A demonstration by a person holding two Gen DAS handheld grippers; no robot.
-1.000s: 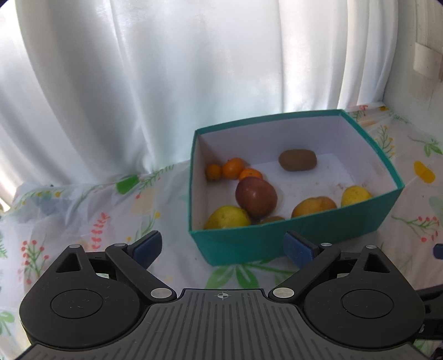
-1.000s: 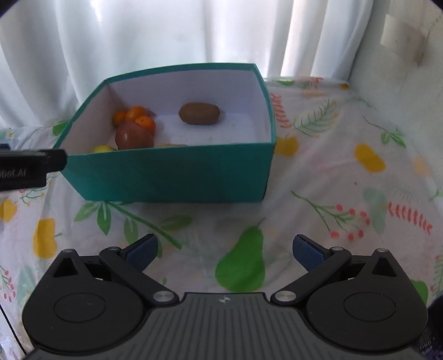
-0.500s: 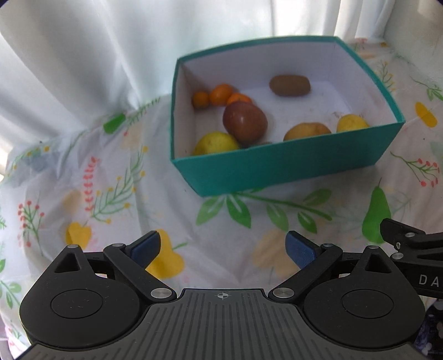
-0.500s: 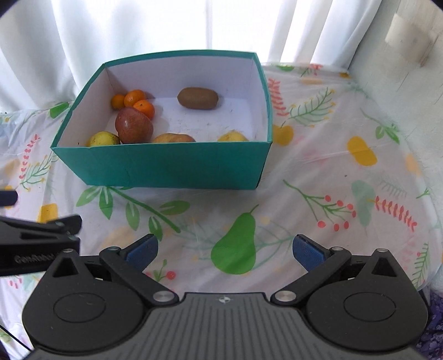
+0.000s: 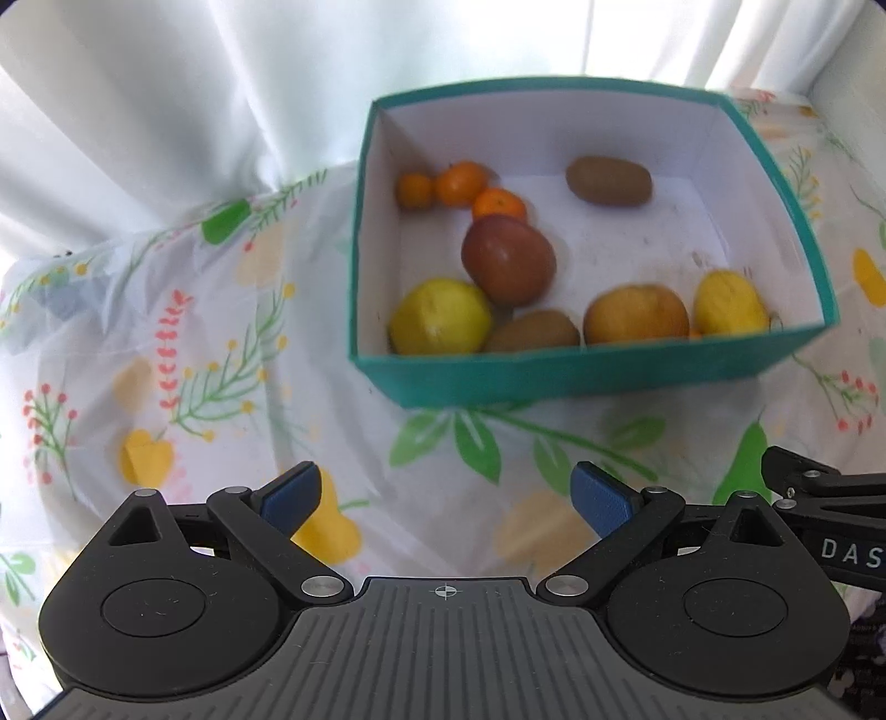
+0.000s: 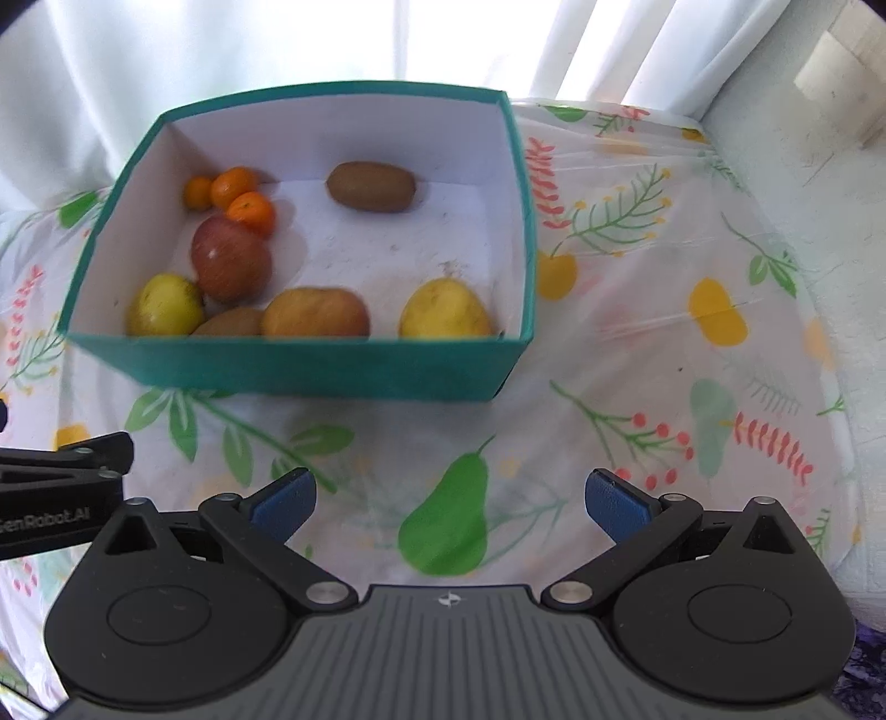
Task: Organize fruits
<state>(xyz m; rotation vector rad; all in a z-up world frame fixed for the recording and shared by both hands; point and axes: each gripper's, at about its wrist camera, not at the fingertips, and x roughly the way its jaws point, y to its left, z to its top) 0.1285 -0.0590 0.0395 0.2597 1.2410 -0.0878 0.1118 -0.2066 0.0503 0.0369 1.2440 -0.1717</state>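
Observation:
A teal box with a white inside stands on the floral cloth. It holds a red apple, a yellow-orange apple, two yellow lemons, two kiwis and three small oranges. My left gripper is open and empty, in front of the box. My right gripper is open and empty too, likewise short of the box.
A floral cloth covers the surface. White curtains hang behind the box, and a pale wall rises on the right. Each gripper's body shows at the other view's edge.
Both grippers have risen and tilted down, so the views now look into the box from higher up. More fruit along the near wall is visible. No fruit moved.

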